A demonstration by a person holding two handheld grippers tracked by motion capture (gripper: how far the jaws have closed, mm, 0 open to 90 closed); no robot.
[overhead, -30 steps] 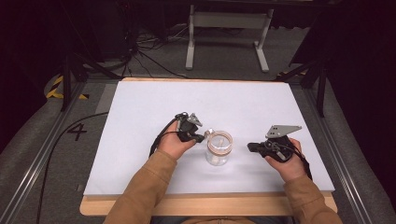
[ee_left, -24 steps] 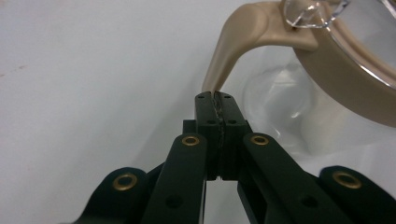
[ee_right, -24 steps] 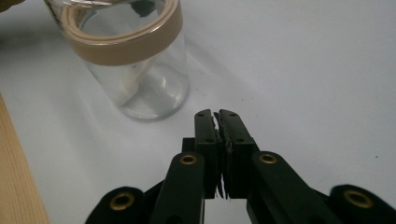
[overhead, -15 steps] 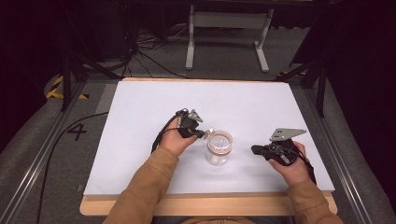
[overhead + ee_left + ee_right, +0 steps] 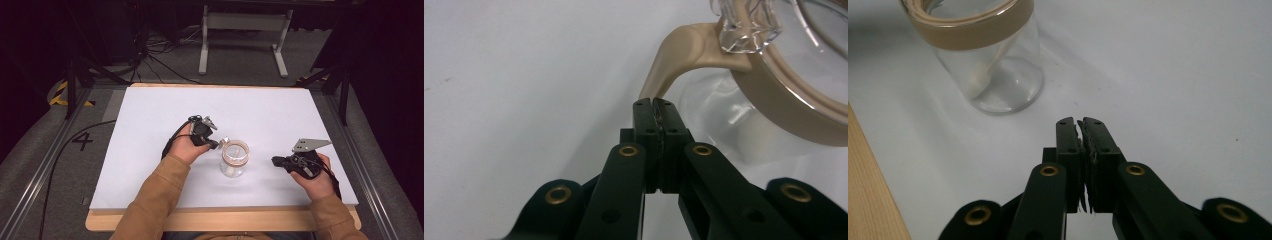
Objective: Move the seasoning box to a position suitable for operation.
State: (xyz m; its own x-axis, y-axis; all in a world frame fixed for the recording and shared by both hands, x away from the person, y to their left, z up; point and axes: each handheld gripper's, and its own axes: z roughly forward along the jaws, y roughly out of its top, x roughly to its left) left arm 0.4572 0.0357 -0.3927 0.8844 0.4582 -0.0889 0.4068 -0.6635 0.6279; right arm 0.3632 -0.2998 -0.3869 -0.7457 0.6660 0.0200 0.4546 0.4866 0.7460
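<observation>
Jar [image 5: 234, 160] stands upright near the table's [image 5: 150, 125] front edge. Left gripper [image 5: 655, 101] is clamped on the beige tab [image 5: 674, 55] of its rim band, seemingly mid-pull; band not yet off. Right gripper [image 5: 1081, 122] rests closed and empty, beside the jar.

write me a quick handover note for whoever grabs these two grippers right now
Left gripper: shut on the beige tab that sticks out from the jar's beige rim band, at the jar's left side.
Right gripper: shut, holding nothing, over the white table to the right of the glass jar, apart from it.
Jar: upright near the table's front middle, with a pale stick-like piece inside; what it is I cannot tell.
Done: tab gripped.
Left, probably: steady the jar with the right gripper, then pull the tab to work the band or lid free.
</observation>
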